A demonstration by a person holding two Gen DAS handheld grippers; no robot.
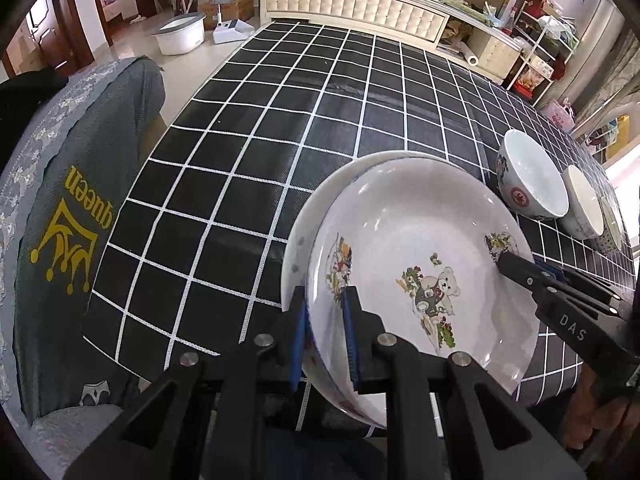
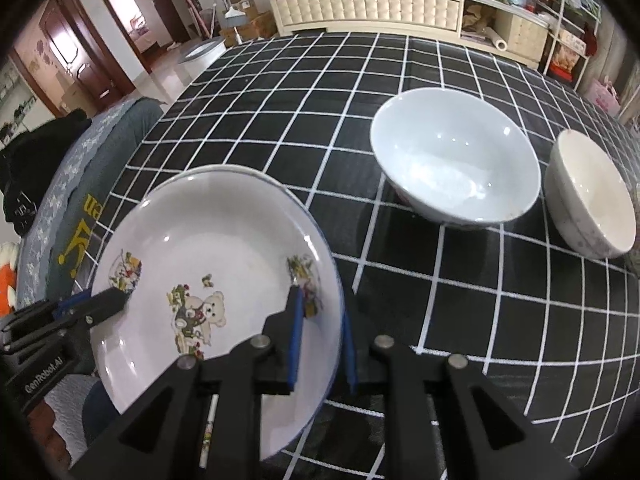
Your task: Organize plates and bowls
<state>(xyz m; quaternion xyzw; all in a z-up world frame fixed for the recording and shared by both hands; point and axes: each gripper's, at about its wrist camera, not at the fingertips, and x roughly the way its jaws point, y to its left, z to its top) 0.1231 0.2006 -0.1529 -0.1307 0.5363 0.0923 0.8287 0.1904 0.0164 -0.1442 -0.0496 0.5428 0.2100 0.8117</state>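
A white teddy-bear plate point(image 1: 420, 260) is held between both grippers above the black checked table point(image 1: 280, 140). My left gripper point(image 1: 324, 320) is shut on its left rim; my right gripper point(image 2: 320, 316) is shut on its right rim. The plate also shows in the right wrist view point(image 2: 208, 264). Below it lies another white plate point(image 1: 308, 224), showing only at its left edge. A large white bowl point(image 2: 452, 156) stands to the right, with a smaller cream bowl point(image 2: 592, 196) beside it. A patterned bowl point(image 1: 612, 228) is at the far right.
A chair draped with a grey "queen" cloth point(image 1: 80, 216) stands at the table's left edge. A cream sideboard point(image 1: 352, 0) with clutter runs behind the table. A white tub point(image 1: 180, 32) sits on the floor.
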